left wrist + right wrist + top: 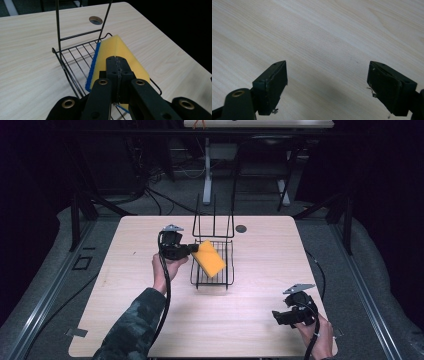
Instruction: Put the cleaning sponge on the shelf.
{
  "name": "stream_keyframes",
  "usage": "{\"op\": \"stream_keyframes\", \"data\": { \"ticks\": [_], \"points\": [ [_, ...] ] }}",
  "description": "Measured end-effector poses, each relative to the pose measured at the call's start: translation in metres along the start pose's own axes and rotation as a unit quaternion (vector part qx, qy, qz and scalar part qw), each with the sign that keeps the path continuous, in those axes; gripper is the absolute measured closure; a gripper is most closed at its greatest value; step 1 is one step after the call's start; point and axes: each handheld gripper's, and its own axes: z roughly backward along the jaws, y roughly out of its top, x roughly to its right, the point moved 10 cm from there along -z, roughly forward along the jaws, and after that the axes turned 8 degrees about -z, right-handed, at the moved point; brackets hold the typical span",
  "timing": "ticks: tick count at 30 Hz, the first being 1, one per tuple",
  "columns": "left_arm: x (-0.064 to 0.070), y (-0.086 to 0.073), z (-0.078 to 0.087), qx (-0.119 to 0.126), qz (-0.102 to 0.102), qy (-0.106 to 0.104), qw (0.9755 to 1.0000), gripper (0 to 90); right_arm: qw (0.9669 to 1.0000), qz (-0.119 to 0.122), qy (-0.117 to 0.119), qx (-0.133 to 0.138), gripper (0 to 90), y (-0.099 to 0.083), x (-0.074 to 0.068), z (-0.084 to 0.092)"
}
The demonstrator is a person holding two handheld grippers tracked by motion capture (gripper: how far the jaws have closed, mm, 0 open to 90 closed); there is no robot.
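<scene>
We have the sponge [209,258] over the black wire rack [212,281], and the step in hand looks to us like setting it down inside the basket. To do that well we should bring it low and level between the side wires, clear of the tall upright frame at the back, and let go only once its blue scouring side [91,67] rests on the grid, so it does not tip over the rim.

On the left, our left gripper [190,249] has its jaws pressed nearly together, pinching a corner of the yellow sponge, which juts out tilted above the rack floor.

On the right, our right gripper [283,315] holds nothing: its jaws stand wide apart over bare wooden table [317,40], near the front right corner, well apart from the rack.
</scene>
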Motion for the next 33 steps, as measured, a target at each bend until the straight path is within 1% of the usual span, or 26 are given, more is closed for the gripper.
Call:
{"op": "stream_keyframes", "data": {
  "ticks": [2,3,5,6,8,9,10,11,12,14,15,17,19,21,22,24,25,29,30,31,32,33],
  "points": [
    [0.001,-0.001,-0.003,-0.002,0.001,0.003,1.0000,90.0,1.0000,0.001,0.000,0.000,16.2,0.000,0.000,0.000],
    [0.002,-0.002,-0.006,0.000,0.007,0.002,1.0000,90.0,1.0000,0.000,0.000,-0.001,16.1,0.000,0.000,0.000],
    [0.002,-0.004,-0.010,-0.003,0.010,0.006,0.9999,90.0,1.0000,0.000,-0.001,0.000,16.1,0.000,0.000,0.000],
    [0.002,-0.007,-0.013,-0.006,0.013,0.004,0.9999,90.0,1.0000,-0.001,0.000,0.000,16.0,0.000,0.000,0.000],
    [0.002,-0.009,-0.015,-0.009,0.016,0.007,0.9998,90.0,1.0000,-0.001,0.000,0.001,16.0,0.000,0.000,0.000],
    [0.002,-0.011,-0.017,-0.011,0.023,0.004,0.9997,90.0,1.0000,0.001,0.000,-0.001,16.0,-0.001,0.001,-0.002],
    [0.001,-0.012,-0.018,-0.012,0.026,0.003,0.9996,90.0,1.0000,0.001,0.000,-0.001,16.0,-0.001,0.001,-0.002],
    [0.001,-0.014,-0.019,-0.019,0.020,0.004,0.9996,90.0,1.0000,0.001,0.000,-0.001,16.0,-0.001,0.000,-0.002],
    [0.001,-0.015,-0.020,-0.021,0.022,0.007,0.9995,90.0,1.0000,0.001,0.000,-0.001,16.0,-0.001,0.000,-0.002],
    [0.000,-0.018,-0.023,-0.030,0.019,0.012,0.9993,90.0,1.0000,0.000,0.000,0.000,16.0,0.000,0.000,-0.001],
    [-0.001,-0.022,-0.025,-0.045,0.012,0.018,0.9988,89.9,1.0000,0.000,-0.001,0.000,15.9,0.000,0.001,-0.001],
    [-0.001,-0.023,-0.026,-0.047,0.009,0.021,0.9986,89.8,1.0000,-0.001,0.000,0.000,16.0,-0.001,0.001,-0.001],
    [-0.002,-0.027,-0.026,-0.057,-0.003,0.032,0.9979,89.2,1.0000,-0.002,-0.001,-0.001,15.9,-0.001,0.001,-0.001],
    [-0.004,-0.032,-0.026,-0.071,-0.011,0.034,0.9968,87.6,1.0000,-0.001,0.000,-0.002,16.0,-0.001,0.001,-0.001],
    [-0.004,-0.032,-0.026,-0.071,-0.011,0.034,0.9968,86.9,1.0000,-0.001,0.000,-0.002,16.0,-0.001,0.001,-0.001],
    [-0.005,-0.036,-0.025,-0.085,-0.022,0.038,0.9954,85.8,1.0000,0.001,0.001,-0.001,16.0,-0.001,0.000,-0.001],
    [-0.004,-0.040,-0.024,-0.095,-0.027,0.036,0.9945,83.4,1.0000,0.002,0.000,-0.003,15.9,-0.001,0.000,-0.001],
    [-0.002,-0.042,-0.022,-0.096,-0.033,0.030,0.9944,80.2,1.0000,0.001,0.000,-0.004,15.9,-0.001,-0.001,-0.001],
    [-0.001,-0.043,-0.021,-0.098,-0.039,0.029,0.9939,80.2,1.0000,0.001,0.000,-0.004,15.9,0.000,-0.001,-0.001],
    [0.002,-0.045,-0.020,-0.104,-0.043,0.023,0.9934,79.6,1.0000,0.000,0.001,-0.005,15.9,-0.001,-0.001,-0.002],
    [0.002,-0.045,-0.020,-0.104,-0.043,0.023,0.9934,79.5,1.0000,0.000,0.001,-0.005,15.9,-0.001,-0.001,-0.002],
    [0.003,-0.046,-0.019,-0.108,-0.044,0.017,0.9930,79.1,1.0000,0.001,0.001,-0.008,15.9,-0.001,0.000,-0.003]
  ]
}}
